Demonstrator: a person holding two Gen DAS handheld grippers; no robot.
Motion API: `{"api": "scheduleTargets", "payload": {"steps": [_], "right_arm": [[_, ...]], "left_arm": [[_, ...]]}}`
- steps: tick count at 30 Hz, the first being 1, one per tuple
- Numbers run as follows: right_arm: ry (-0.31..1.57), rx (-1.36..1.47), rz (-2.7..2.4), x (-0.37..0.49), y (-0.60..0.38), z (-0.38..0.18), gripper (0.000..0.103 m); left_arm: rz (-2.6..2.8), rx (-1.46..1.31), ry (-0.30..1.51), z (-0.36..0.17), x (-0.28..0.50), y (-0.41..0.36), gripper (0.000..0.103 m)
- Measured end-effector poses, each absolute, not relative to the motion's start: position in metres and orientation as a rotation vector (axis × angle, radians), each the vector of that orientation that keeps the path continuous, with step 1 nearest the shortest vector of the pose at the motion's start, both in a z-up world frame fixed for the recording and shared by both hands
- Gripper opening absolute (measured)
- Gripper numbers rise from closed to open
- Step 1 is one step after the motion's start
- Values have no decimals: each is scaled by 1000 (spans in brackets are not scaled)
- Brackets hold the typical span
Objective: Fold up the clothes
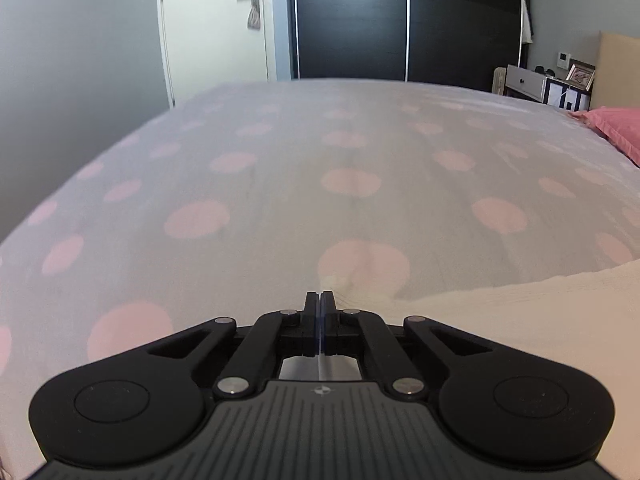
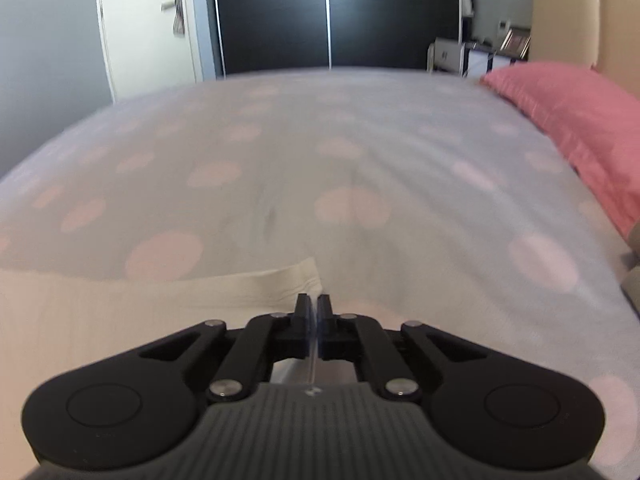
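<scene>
Seemingly I am mid-fold, or at the very end of one: my left gripper [image 1: 321,294] has its black fingers pressed together right at the near-left corner of the cream, finely ribbed cloth garment [image 1: 520,320], and a sliver of pale fabric seems to run between the pads, though I cannot tell for certain that it is pinched. My right gripper [image 2: 314,298] likewise has its fingers nearly closed at the opposite corner of that garment, where the hemmed edge [image 2: 256,280] meets the tips; a thin translucent strip shows in the gap. The garment lies flat on the grey bedspread with large pink dots [image 1: 280,152], spanning the stretch between my two tools.

If both corners are held, I judge the next move needs the two to travel together, level, so the cloth stays taut. Ahead, the bedspread is open and smooth well out to its far edge; on the right, the pink fabric pillow [image 2: 572,120] bounds the room, so I would keep clear of that side
</scene>
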State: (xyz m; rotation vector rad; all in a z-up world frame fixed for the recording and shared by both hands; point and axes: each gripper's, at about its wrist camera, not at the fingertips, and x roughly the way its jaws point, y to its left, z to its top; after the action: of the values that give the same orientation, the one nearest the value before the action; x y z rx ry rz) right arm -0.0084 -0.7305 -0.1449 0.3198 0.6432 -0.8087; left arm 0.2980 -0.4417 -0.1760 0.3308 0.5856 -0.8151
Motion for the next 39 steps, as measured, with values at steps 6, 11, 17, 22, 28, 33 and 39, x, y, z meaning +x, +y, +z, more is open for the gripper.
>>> {"api": "scheduleTargets", "payload": {"steps": [6, 11, 17, 22, 28, 33, 39], "right_arm": [[661, 276, -857, -4, -735, -144, 3], [702, 410, -840, -13, -747, -151, 16], [711, 519, -802, -60, -735, -131, 38], [748, 594, -777, -111, -705, -120, 40], [792, 658, -758, -177, -643, -102, 45], [786, 760, -789, -232, -586, -86, 47], [704, 805, -859, -278, -530, -78, 51]], "left_arm": [[-760, 422, 645, -192, 301, -458, 0], [-757, 426, 673, -191, 301, -453, 9], [-818, 434, 753, -173, 282, -402, 23], [-873, 456, 862, -161, 251, -345, 23], [-942, 472, 936, -145, 204, -280, 27], [-932, 461, 988, -154, 176, -244, 41], [-920, 446, 1050, -165, 143, -202, 47]]}}
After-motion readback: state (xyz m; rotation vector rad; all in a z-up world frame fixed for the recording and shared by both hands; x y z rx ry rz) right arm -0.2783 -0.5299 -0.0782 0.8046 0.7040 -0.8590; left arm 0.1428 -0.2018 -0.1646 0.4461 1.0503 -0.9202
